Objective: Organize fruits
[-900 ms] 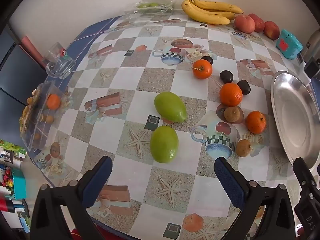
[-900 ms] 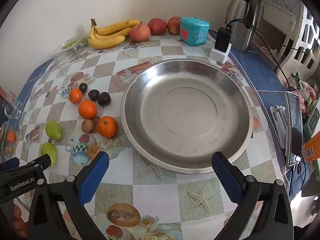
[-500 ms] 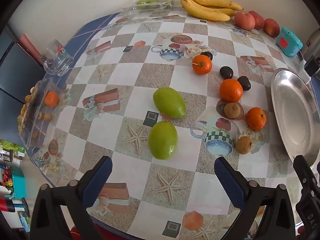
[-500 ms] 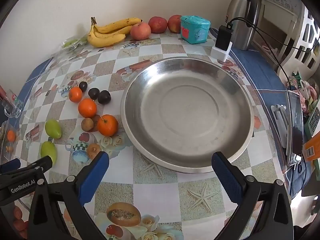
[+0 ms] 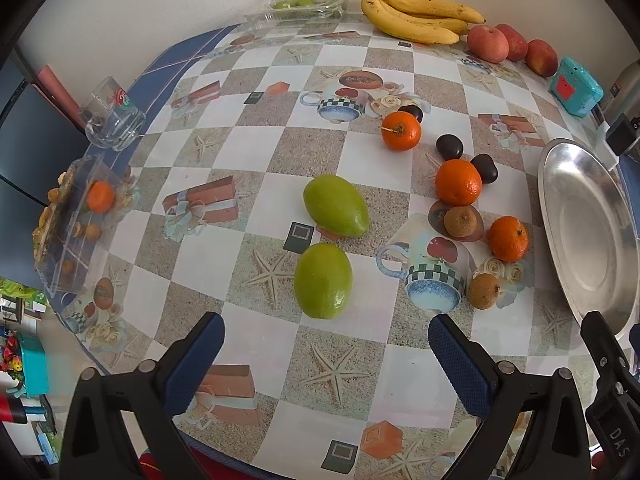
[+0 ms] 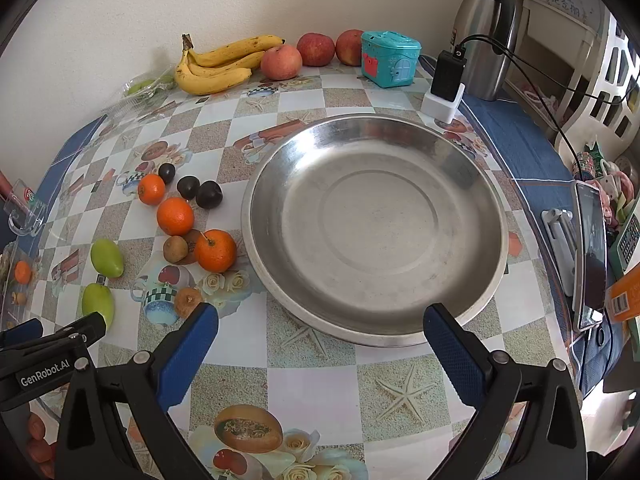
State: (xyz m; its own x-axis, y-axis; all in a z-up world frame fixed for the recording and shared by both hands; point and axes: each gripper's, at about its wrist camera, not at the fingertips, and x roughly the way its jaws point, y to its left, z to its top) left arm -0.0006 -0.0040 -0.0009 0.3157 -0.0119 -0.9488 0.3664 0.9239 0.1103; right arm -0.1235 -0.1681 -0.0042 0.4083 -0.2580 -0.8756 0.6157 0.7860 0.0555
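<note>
Mangoes (image 5: 323, 286) side by side, long axes differing; both claws wide open, empty.

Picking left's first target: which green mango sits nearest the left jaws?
The rounder green mango, just beyond the open jaws; the other pointed green mango lies farther back.

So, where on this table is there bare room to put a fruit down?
The steel basin holds nothing. Bare cloth lies between the bananas and the basin, and left of the two green mangoes. It is crowded where tangerines and dark plums cluster by the basin's left rim.
</note>
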